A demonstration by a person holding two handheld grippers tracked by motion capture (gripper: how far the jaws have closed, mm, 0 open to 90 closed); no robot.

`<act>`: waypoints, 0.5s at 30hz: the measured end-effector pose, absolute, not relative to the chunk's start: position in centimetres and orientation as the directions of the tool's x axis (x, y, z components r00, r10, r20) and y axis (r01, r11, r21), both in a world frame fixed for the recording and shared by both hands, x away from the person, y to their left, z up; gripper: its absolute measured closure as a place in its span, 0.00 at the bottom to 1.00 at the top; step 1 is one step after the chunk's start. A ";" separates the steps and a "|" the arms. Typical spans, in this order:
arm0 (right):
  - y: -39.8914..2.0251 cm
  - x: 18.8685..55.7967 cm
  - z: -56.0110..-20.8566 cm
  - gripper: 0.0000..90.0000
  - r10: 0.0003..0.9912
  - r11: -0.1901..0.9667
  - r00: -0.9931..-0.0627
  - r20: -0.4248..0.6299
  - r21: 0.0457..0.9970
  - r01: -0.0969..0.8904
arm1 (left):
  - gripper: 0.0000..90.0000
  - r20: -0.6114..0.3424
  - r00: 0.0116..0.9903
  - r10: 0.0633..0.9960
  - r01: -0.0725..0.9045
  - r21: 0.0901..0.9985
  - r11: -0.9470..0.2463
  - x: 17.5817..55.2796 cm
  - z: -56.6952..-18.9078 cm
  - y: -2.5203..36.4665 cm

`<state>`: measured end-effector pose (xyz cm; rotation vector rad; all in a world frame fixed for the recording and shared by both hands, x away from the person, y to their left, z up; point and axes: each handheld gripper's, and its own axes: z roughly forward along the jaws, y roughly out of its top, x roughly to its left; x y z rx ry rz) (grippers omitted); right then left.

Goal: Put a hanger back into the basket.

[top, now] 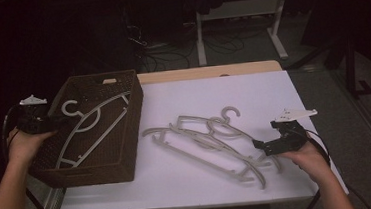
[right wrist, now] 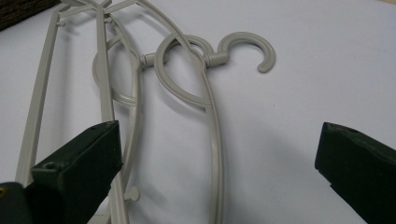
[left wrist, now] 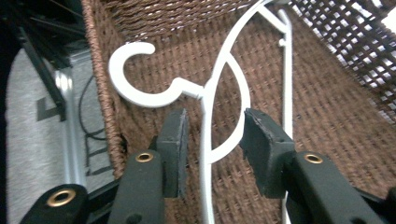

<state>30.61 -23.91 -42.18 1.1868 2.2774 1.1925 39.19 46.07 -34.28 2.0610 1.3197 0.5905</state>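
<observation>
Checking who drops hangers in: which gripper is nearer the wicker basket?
Left. The left gripper is over the wicker basket, jaws open astride the hanger inside. The right gripper is across the table.

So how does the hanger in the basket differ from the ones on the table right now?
The hanger in the basket lies alone inside the brown woven basket, between the left gripper's open jaws, which do not press on it. The hangers on the table lie overlapped in a loose pile on the white tabletop, with the right gripper open wide over them. All are pale plastic with curved arms and hooks.
</observation>
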 end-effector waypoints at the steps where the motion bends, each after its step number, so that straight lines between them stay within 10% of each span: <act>1: -23.9 30.6 -42.2 0.00 0.787 0.311 -0.609 0.098 0.790 0.529 | 0.63 0.029 0.404 0.914 0.639 0.706 -0.305 39.2 -34.3 46.1; 15: -23.4 30.6 -42.0 0.00 0.776 0.329 -0.624 0.087 0.790 0.518 | 0.38 -0.125 0.515 0.848 0.556 0.802 -0.220 37.6 -31.9 43.9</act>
